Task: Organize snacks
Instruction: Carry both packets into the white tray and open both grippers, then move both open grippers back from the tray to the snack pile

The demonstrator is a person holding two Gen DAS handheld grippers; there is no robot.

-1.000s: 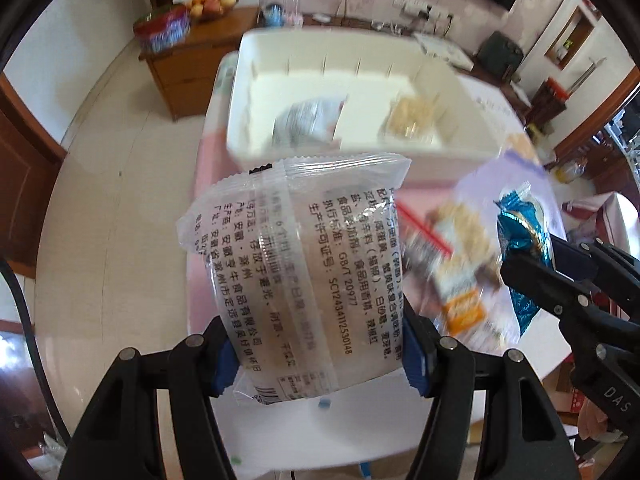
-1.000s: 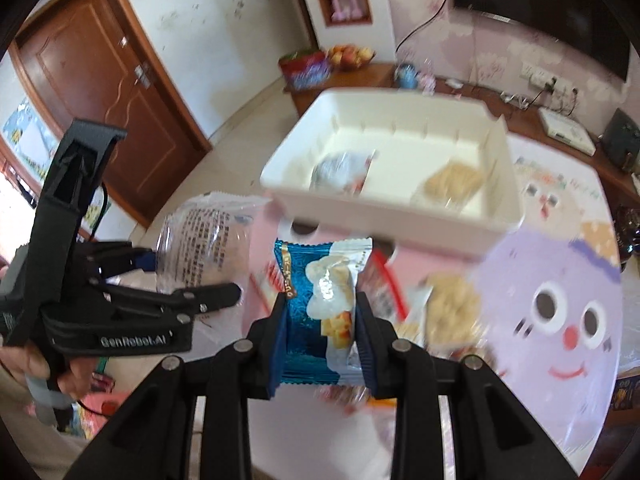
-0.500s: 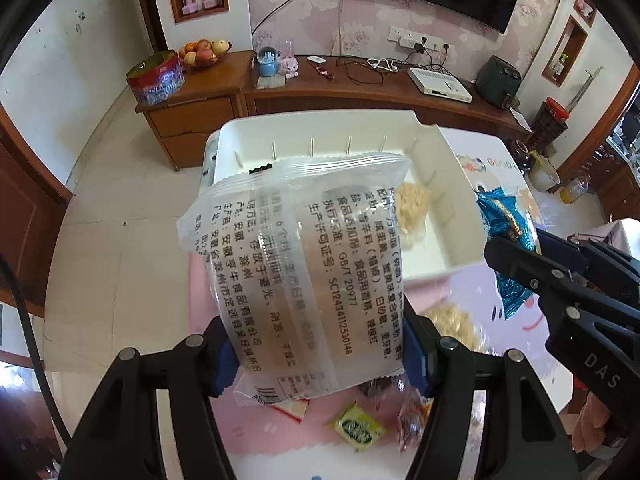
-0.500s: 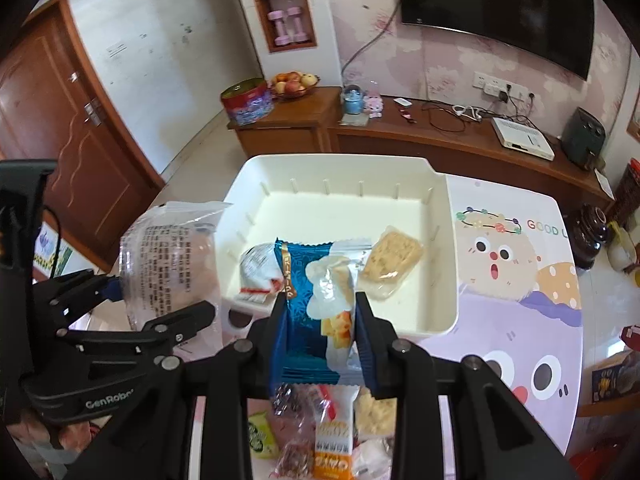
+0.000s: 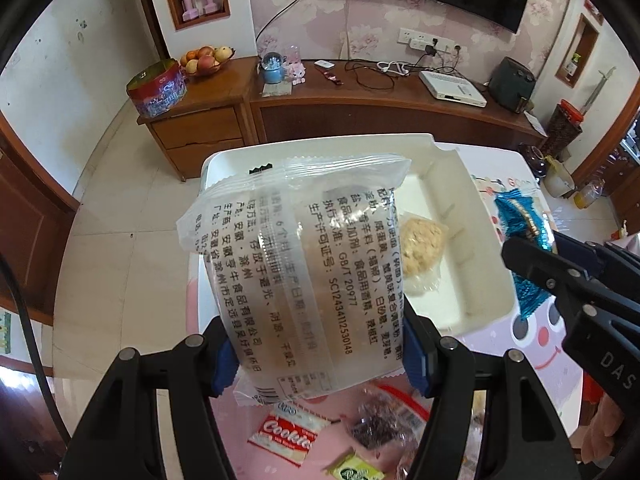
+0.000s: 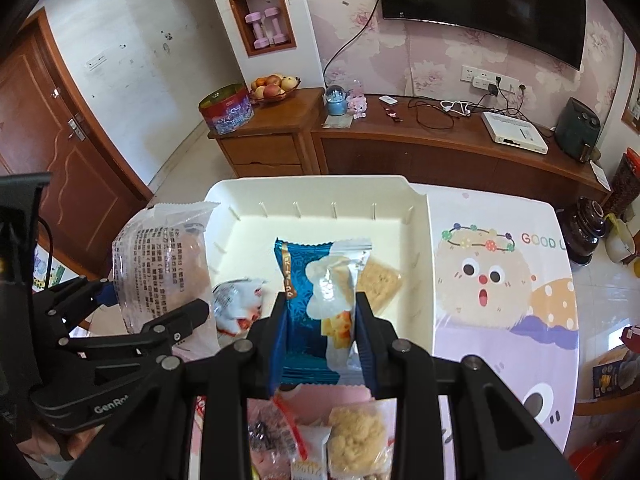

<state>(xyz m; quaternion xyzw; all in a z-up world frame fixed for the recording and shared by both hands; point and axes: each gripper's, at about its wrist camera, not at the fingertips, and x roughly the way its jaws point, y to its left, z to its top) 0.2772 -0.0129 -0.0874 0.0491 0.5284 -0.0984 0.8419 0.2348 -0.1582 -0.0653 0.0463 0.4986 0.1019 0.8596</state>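
Observation:
My left gripper [image 5: 320, 356] is shut on a clear snack packet with black Chinese print [image 5: 304, 264], held upright above the table's near edge, in front of the white bin [image 5: 472, 196]. My right gripper [image 6: 322, 336] is shut on a blue and white snack packet [image 6: 316, 280], held over the bin's [image 6: 320, 188] near wall. In the bin lie a beige crispy bar [image 6: 380, 280] and a white and red packet [image 6: 236, 304]. The left gripper with its packet [image 6: 168, 264] shows at the left of the right wrist view.
Loose snacks lie on the pink cartoon-print table below the grippers: a red Cookies packet [image 5: 288, 436], a dark packet [image 5: 376, 428], a green packet [image 5: 356, 470] and a beige bar [image 6: 356, 436]. A wooden TV cabinet [image 6: 400, 148] stands behind the table.
Both grippers have risen and pulled back with their packets; the bin now sits farther below and ahead, and more loose snacks show beneath them.

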